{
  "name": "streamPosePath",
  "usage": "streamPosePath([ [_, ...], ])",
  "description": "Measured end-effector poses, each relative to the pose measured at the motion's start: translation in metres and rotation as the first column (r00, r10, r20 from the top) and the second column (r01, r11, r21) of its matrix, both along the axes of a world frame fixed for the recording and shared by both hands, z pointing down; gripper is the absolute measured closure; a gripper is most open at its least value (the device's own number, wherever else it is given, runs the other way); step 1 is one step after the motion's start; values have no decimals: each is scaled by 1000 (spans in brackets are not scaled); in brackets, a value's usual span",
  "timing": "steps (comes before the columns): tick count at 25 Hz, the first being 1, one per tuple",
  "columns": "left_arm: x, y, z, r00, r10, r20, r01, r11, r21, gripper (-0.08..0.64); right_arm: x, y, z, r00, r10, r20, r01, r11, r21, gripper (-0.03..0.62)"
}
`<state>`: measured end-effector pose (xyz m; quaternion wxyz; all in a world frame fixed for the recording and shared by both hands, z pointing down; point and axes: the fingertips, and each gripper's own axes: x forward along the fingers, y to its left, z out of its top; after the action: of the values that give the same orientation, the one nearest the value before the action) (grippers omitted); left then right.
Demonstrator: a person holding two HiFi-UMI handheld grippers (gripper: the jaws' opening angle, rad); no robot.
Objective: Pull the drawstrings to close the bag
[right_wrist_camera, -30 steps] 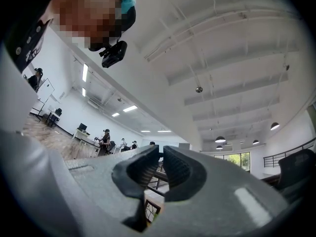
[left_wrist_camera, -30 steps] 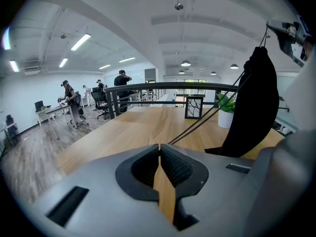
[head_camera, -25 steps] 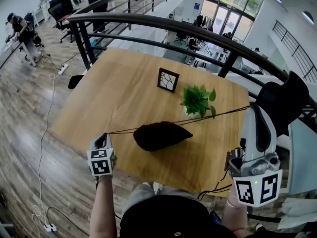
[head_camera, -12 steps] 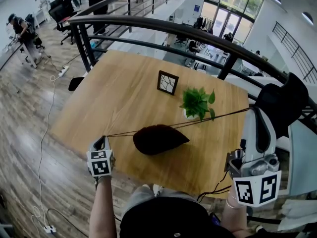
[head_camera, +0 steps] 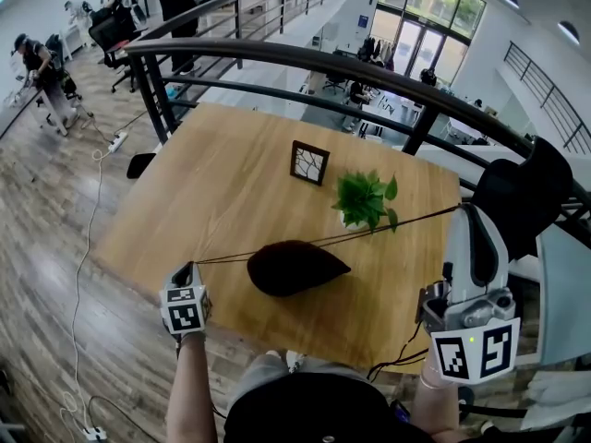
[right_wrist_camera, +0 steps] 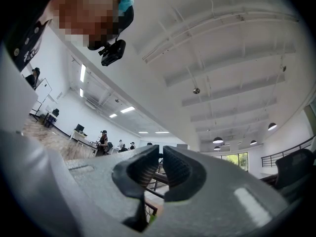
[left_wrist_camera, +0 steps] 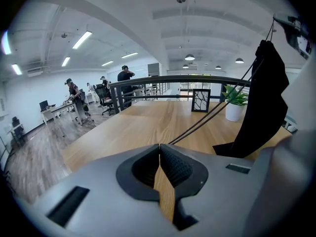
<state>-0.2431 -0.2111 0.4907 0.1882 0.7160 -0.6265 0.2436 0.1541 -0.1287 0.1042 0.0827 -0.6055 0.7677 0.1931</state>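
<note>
While near bag [head_camera: 294, 268] and drawstrings [head_camera: 425, 217], potted plant [head_camera: 363, 199], frame [head_camera: 309, 162].

Matt black cloth bag [head_camera: 294, 268] on smooth wooden table [head_camera: 222, 183].

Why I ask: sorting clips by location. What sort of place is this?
Probably an open-plan office, on a mezzanine: a black railing overlooks a lower floor, people work at desks, and a wooden table stands by the rail.
</note>
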Motion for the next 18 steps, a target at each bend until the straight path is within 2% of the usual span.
streamPosePath([
  [4, -4, -1, -3, 1000, -9, -2, 9, 1000, 8, 540, 1, -1, 0, 1000, 3, 13, -3, 1000, -4, 571],
  [7, -3, -1, -4, 999, -3, -48, 4, 1000, 22, 540, 3, -6, 4, 1000, -6, 18, 6, 1000, -23, 571],
  [18, 7, 11, 5, 996, 27, -86, -28, 999, -15, 540, -8, -22, 36, 999, -46, 7, 46, 991, -124, 568],
])
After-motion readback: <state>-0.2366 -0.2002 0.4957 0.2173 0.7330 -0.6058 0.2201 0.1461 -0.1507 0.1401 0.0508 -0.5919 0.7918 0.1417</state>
